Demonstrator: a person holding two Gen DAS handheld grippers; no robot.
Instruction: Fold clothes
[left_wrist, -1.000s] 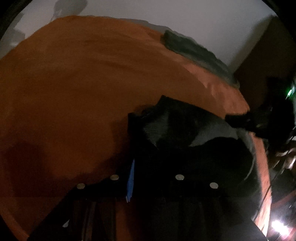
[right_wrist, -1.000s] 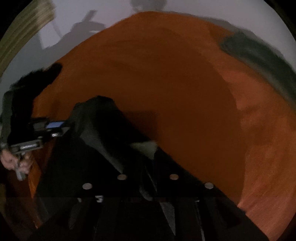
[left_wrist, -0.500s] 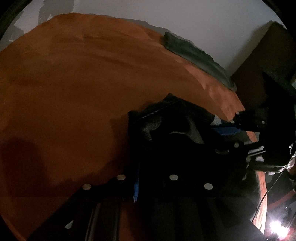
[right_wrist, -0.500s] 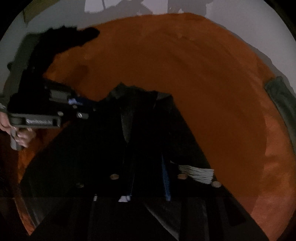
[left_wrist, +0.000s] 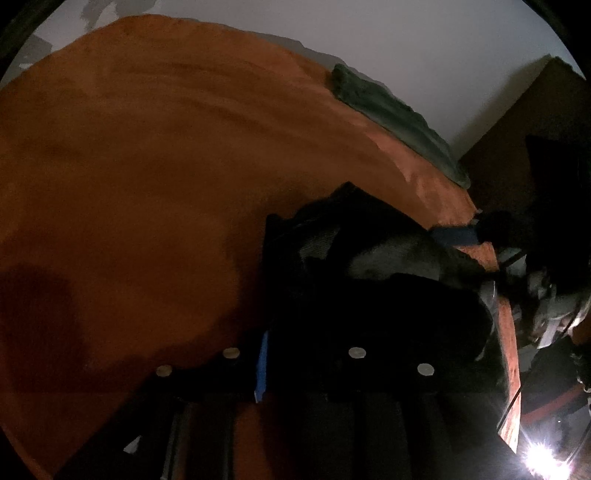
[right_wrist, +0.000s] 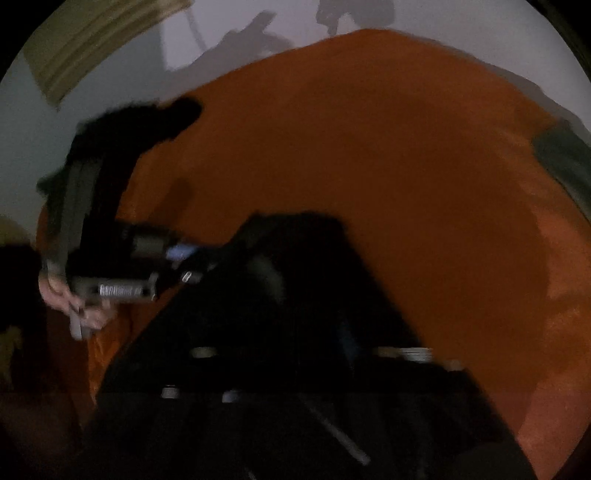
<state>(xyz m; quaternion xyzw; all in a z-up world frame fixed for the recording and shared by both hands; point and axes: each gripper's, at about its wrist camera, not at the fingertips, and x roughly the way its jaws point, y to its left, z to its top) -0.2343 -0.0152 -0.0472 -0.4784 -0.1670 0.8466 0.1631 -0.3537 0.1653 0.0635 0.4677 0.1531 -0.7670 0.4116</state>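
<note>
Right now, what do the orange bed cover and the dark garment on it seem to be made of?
Orange bed cover: looks like soft matte plush or fleece, with a faint brushed nap and no sheen. Dark garment: matte woven or knit cloth, seemingly with a greyer inner side; it sags in soft folds. The dim light leaves both uncertain.

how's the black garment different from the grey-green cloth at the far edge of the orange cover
The black garment is bunched and rumpled near the cameras; the grey-green cloth lies flat in a long strip at the far edge. The black garment is met by both the left hand-held gripper and the right hand-held gripper; nothing touches the grey-green cloth. Both rest on the orange cover.
</note>
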